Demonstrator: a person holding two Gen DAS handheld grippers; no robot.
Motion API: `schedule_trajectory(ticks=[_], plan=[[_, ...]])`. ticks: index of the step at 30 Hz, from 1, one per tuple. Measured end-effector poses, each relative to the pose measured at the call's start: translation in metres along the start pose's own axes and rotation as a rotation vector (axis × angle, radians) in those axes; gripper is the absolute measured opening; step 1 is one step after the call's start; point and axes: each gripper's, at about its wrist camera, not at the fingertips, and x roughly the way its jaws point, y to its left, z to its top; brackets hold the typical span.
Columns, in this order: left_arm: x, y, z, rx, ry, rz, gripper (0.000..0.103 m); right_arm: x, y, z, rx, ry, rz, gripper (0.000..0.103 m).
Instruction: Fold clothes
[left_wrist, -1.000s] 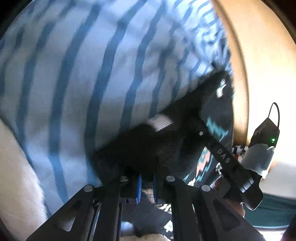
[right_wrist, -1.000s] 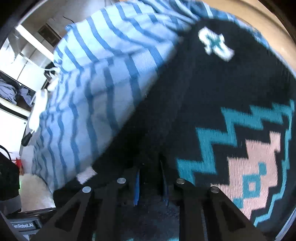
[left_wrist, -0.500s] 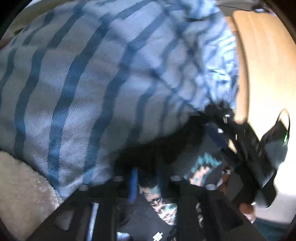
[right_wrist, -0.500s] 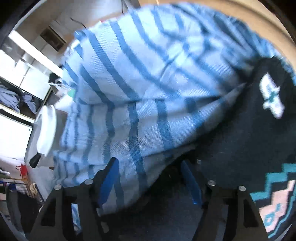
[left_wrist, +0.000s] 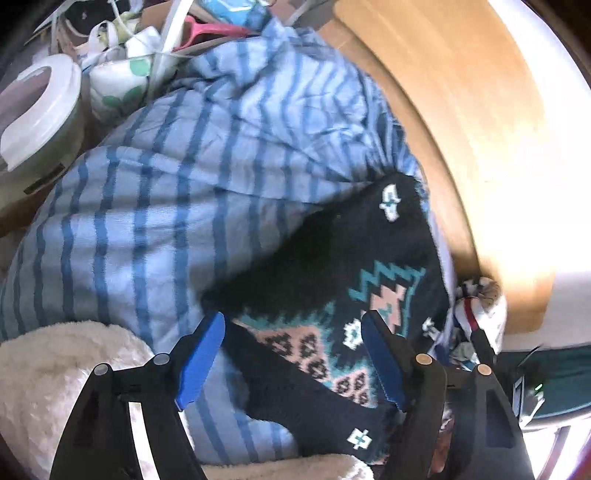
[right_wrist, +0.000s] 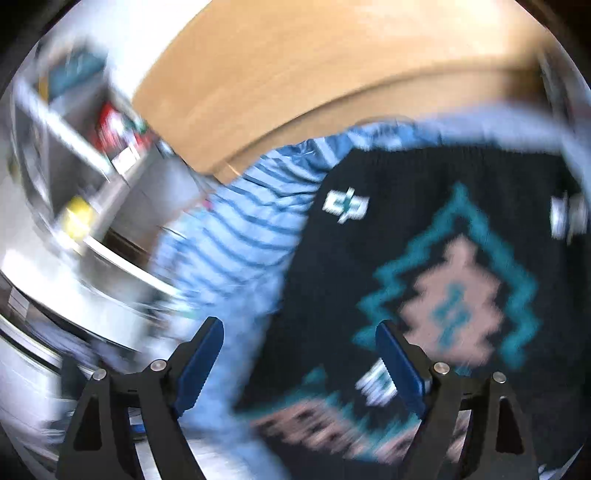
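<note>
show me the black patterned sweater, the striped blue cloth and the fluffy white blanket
black patterned sweater (left_wrist: 332, 258): left wrist view, on its plain black upper part
striped blue cloth (left_wrist: 155, 206): left wrist view, on its broad striped middle
fluffy white blanket (left_wrist: 48, 373): left wrist view, on its top at lower left

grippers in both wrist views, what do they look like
Both look alike. The left gripper has two angular matte black fingers with triangular cut-outs, round silver pivot bolts, and bright blue ridged pads on the inner faces; a white strip runs along its left finger. The right gripper has the same black linkage, silver bolts and blue pads.
</note>
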Motion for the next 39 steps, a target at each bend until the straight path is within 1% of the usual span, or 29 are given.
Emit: schedule_trajectory(ticks=[1, 2, 3, 5, 7, 10, 11, 12, 14, 17, 19, 20, 21, 23, 24, 25, 27, 29, 31, 32, 35, 38, 39], plan=[[-0.001, -0.005, -0.002, 0.009, 0.003, -0.007, 0.078, -0.009, -0.009, -0.004, 0.065, -0.002, 0.050, 0.087], [0.004, -0.013, -0.005, 0.035, 0.032, -0.006, 0.078, -0.022, -0.021, -0.008, 0.135, -0.009, 0.087, 0.087], [0.010, -0.021, -0.008, 0.064, 0.062, -0.003, 0.078, -0.029, -0.026, -0.012, 0.163, -0.020, 0.071, 0.087], [0.021, -0.040, -0.020, 0.100, 0.138, -0.052, 0.078, -0.039, -0.031, -0.019, 0.192, -0.042, 0.032, 0.088], [0.031, -0.059, -0.033, 0.136, 0.215, -0.102, 0.078, -0.059, -0.034, -0.029, 0.202, -0.077, 0.023, 0.088], [0.031, -0.089, -0.045, 0.242, 0.193, -0.106, 0.078, -0.090, -0.038, -0.046, 0.220, -0.140, -0.013, 0.088], [0.027, -0.104, -0.048, 0.307, 0.153, -0.087, 0.078, -0.098, -0.038, -0.053, 0.221, -0.162, -0.054, 0.088], [0.020, -0.118, -0.049, 0.380, 0.098, -0.051, 0.078, -0.106, -0.038, -0.060, 0.222, -0.184, -0.098, 0.088], [0.001, -0.149, -0.061, 0.572, -0.083, 0.060, 0.078, -0.122, -0.038, -0.073, 0.223, -0.227, -0.184, 0.088], [-0.020, -0.190, -0.091, 0.844, -0.372, 0.247, 0.078, -0.141, -0.034, -0.089, 0.203, -0.298, -0.328, 0.088], [-0.016, -0.200, -0.109, 0.919, -0.450, 0.346, 0.078, -0.147, -0.029, -0.094, 0.161, -0.326, -0.449, 0.088], [-0.014, -0.205, -0.118, 0.955, -0.487, 0.395, 0.078, -0.150, -0.027, -0.095, 0.138, -0.333, -0.491, 0.088], [-0.011, -0.208, -0.124, 0.974, -0.504, 0.430, 0.078, -0.153, -0.024, -0.097, 0.115, -0.341, -0.531, 0.088], [-0.004, -0.214, -0.135, 1.010, -0.535, 0.496, 0.078, -0.159, -0.023, -0.101, 0.102, -0.359, -0.564, 0.088], [-0.002, -0.217, -0.143, 1.030, -0.566, 0.521, 0.078, -0.162, -0.023, -0.103, 0.102, -0.372, -0.577, 0.088], [0.000, -0.220, -0.154, 1.051, -0.619, 0.552, 0.078, -0.167, -0.025, -0.105, 0.119, -0.393, -0.569, 0.088], [-0.003, -0.225, -0.172, 1.106, -0.745, 0.583, 0.078, -0.178, -0.028, -0.108, 0.157, -0.436, -0.550, 0.088], [0.000, -0.229, -0.172, 1.110, -0.730, 0.592, 0.078, -0.187, -0.035, -0.110, 0.202, -0.466, -0.520, 0.090], [0.003, -0.232, -0.172, 1.113, -0.709, 0.600, 0.078, -0.192, -0.043, -0.109, 0.239, -0.474, -0.523, 0.090], [0.005, -0.233, -0.172, 1.114, -0.698, 0.603, 0.078, -0.193, -0.046, -0.109, 0.253, -0.471, -0.539, 0.090], [0.020, -0.231, -0.160, 1.071, -0.522, 0.534, 0.078, -0.199, -0.056, -0.111, 0.286, -0.463, -0.607, 0.090], [0.027, -0.231, -0.165, 1.096, -0.469, 0.458, 0.077, -0.203, -0.060, -0.113, 0.275, -0.458, -0.656, 0.090], [0.027, -0.232, -0.165, 1.096, -0.456, 0.409, 0.077, -0.205, -0.060, -0.114, 0.269, -0.458, -0.673, 0.090]])
